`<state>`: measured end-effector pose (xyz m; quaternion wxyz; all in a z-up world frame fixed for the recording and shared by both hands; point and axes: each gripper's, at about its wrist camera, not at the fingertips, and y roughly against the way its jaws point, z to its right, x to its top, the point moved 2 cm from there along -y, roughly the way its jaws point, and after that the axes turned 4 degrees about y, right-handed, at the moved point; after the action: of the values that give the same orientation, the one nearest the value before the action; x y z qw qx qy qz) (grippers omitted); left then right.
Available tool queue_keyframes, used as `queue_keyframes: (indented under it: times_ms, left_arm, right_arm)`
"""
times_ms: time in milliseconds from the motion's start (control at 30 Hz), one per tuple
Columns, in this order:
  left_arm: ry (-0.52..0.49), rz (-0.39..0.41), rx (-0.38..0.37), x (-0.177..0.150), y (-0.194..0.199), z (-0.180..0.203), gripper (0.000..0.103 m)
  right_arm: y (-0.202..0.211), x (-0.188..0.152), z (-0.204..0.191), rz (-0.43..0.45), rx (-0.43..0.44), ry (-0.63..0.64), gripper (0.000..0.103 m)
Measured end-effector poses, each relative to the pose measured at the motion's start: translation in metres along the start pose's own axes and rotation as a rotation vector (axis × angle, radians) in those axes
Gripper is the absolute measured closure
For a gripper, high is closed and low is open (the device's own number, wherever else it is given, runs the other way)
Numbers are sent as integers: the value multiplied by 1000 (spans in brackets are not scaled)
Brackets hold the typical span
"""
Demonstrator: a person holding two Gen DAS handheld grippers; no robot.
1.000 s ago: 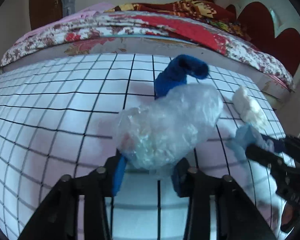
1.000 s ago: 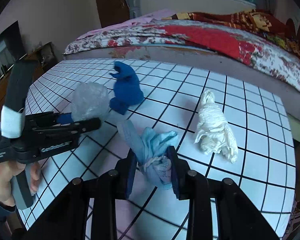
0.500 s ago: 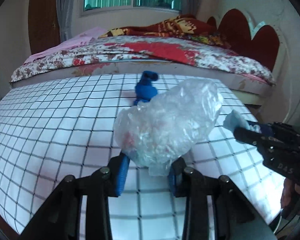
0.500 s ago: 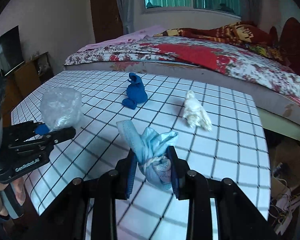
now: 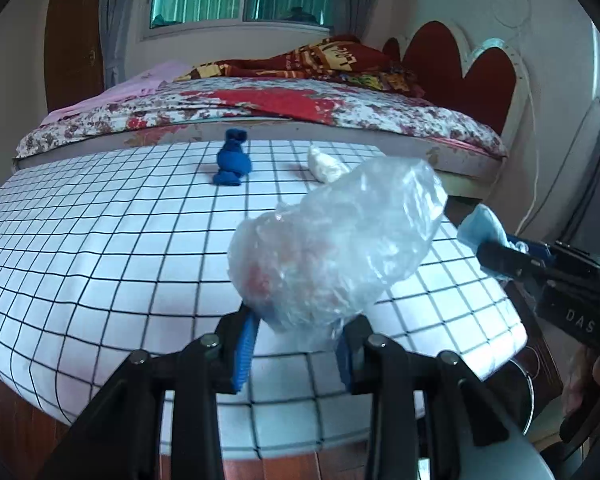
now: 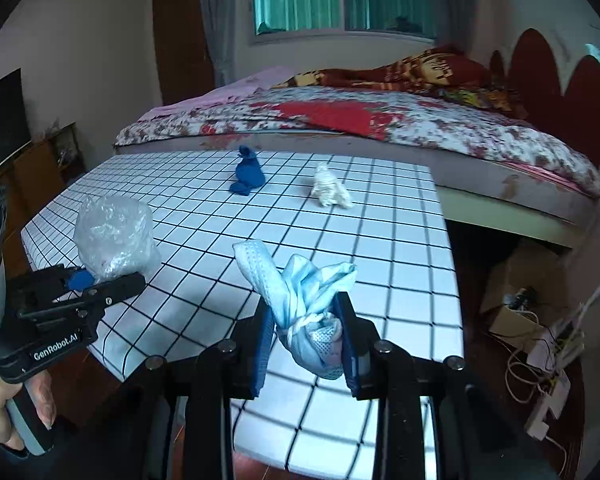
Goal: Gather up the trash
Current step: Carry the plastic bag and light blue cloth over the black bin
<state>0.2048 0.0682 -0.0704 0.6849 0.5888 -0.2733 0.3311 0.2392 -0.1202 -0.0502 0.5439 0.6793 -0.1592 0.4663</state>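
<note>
My left gripper (image 5: 296,340) is shut on a crumpled clear plastic bag (image 5: 332,244) and holds it above the near edge of the grid-patterned table (image 5: 100,248). It also shows in the right wrist view (image 6: 114,232). My right gripper (image 6: 306,344) is shut on a knotted light blue face mask (image 6: 304,296), held above the table's near right part; the mask also shows in the left wrist view (image 5: 480,228). A dark blue wad (image 6: 248,174) and a white crumpled wad (image 6: 330,192) lie at the table's far side.
A bed (image 6: 380,120) with a floral cover stands right behind the table. A cardboard box and cables (image 6: 532,320) lie on the floor at the right. A round metal rim (image 5: 528,392) shows below the table's right corner.
Both grippers have pulled back and up from the table with their loads. The blue wad and the white wad now look smaller and farther away.
</note>
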Motion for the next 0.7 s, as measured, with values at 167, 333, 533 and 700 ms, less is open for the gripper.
queue_keyframes:
  times_ms: [167,333,533,700]
  left_arm:
    - [-21,34,-27,-8,23,20,68]
    - [-45,61,-52,-13,40,39,68]
    - [-78,74,-78,-19,52,61,68]
    - [-100,89,-108,-23,59,80,68]
  right_arm:
    - [30,-9,7,43,-25,-24,72]
    - [56,-20,15,75,-40,-50,72]
    - [86,-31,21,119,-61,-62,72]
    - [112,-36,29,162,-79,-75,72]
